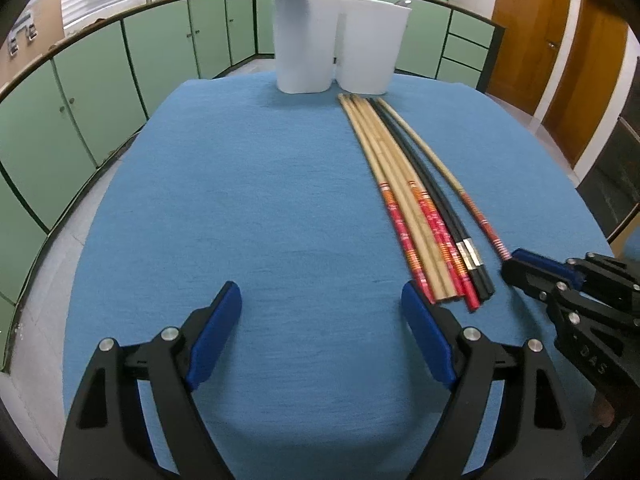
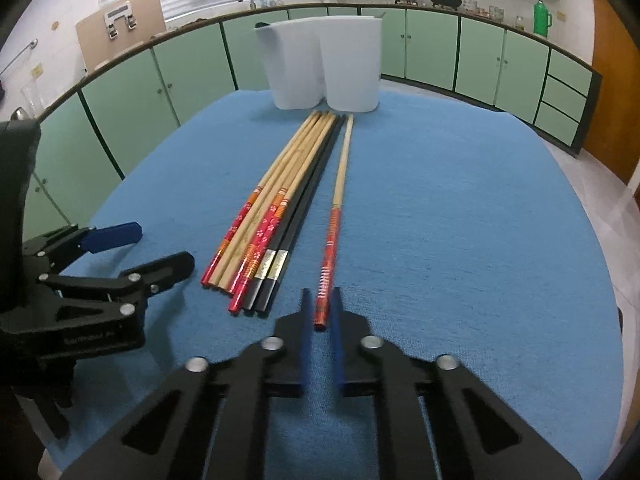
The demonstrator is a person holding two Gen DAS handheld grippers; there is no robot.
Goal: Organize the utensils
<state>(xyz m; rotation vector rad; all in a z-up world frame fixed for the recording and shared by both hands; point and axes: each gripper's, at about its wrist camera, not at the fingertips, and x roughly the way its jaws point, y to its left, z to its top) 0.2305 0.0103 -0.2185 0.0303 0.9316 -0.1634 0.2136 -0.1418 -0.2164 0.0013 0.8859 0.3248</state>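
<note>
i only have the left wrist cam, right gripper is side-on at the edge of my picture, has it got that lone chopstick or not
Observer: Yes. In the right wrist view the right gripper is shut on the red end of the lone chopstick, one pad on each side.
Operator: ok and is my left finger touching the bundle, looks close from here
Observer: No. From that side the left gripper stands open, apart from the bundle of chopsticks, with bare blue cloth between them.
</note>
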